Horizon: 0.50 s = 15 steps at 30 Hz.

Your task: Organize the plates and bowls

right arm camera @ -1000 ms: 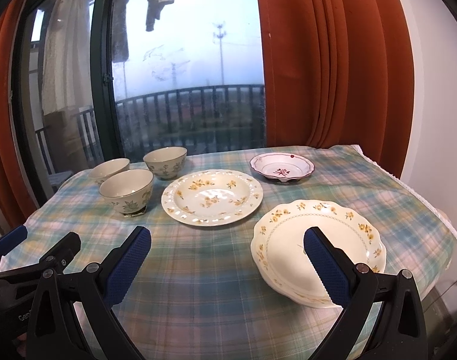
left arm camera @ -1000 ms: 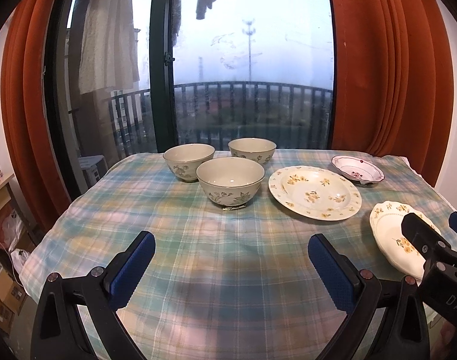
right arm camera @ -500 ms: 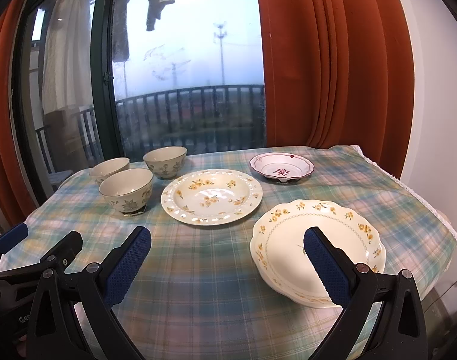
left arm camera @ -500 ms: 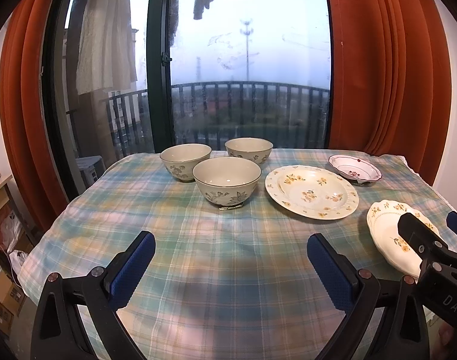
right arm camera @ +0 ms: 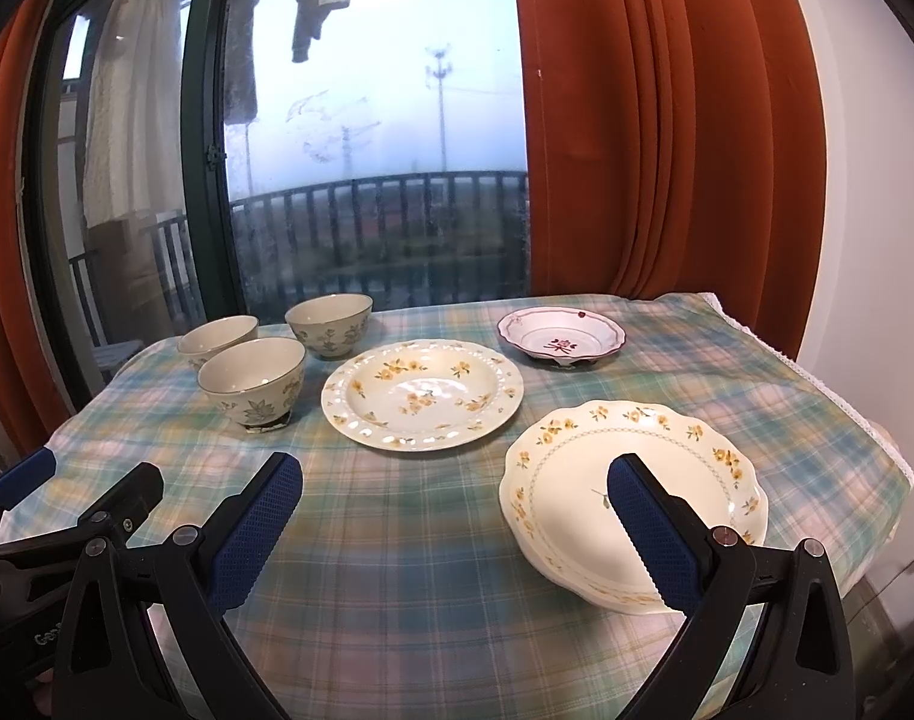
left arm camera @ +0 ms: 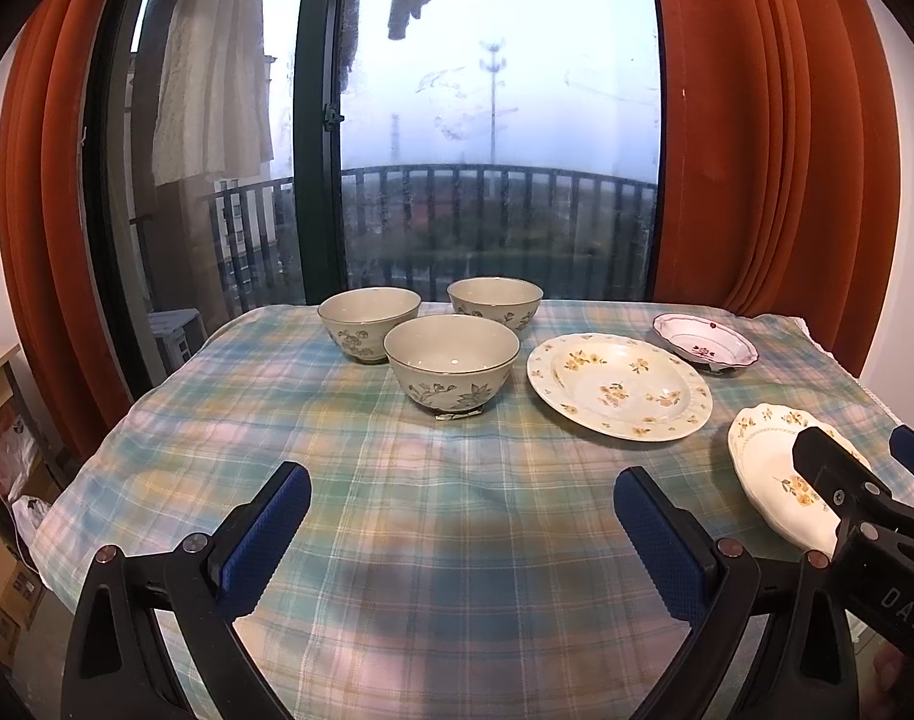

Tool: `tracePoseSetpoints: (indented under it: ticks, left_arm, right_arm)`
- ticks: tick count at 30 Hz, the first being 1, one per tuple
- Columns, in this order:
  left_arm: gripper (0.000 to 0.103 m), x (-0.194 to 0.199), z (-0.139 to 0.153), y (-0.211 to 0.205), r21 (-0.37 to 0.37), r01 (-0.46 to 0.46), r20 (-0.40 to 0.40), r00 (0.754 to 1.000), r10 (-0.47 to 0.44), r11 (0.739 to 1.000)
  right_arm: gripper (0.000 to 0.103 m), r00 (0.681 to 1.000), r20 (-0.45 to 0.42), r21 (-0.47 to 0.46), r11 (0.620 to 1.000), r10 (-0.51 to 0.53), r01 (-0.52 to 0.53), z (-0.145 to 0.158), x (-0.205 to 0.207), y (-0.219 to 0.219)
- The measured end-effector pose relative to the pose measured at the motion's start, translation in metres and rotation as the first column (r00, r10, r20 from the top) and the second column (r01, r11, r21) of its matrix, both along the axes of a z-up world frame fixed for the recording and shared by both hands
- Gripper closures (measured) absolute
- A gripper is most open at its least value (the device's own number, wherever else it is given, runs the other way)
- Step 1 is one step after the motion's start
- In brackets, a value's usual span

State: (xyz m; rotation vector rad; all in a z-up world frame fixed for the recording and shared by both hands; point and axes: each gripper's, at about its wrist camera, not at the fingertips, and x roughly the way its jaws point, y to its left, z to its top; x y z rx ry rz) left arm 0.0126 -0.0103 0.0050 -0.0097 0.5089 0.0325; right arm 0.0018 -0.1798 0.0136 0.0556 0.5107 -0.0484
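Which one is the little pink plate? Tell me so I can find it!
Look at the checked tablecloth, at the far corner by the orange curtain. The pink plate sits there, behind the round yellow-flower plate. It is the smallest dish, with a dark pink rim and a red flower in the middle.

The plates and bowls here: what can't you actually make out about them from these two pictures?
- Scalloped plate: right wrist view, near rim hidden behind a gripper finger; cannot tell whether it is one plate or a stack.
- Same plate, left wrist view: right part covered by the right gripper.
- Back bowl: front bowl hides its lower part.
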Motion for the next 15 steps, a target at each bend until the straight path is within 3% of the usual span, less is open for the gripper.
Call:
tracePoseSetpoints:
  ticks: [15]
  left_arm:
    - [0.002, 0.0024, -0.0035, -0.0017, -0.006, 0.009, -0.013, 1.000, -0.009, 1.000]
  right_arm:
    - [0.000, 1.000, -0.011, -0.001, 1.000, -0.013, 0.013, -0.0014, 0.0018, -0.0074]
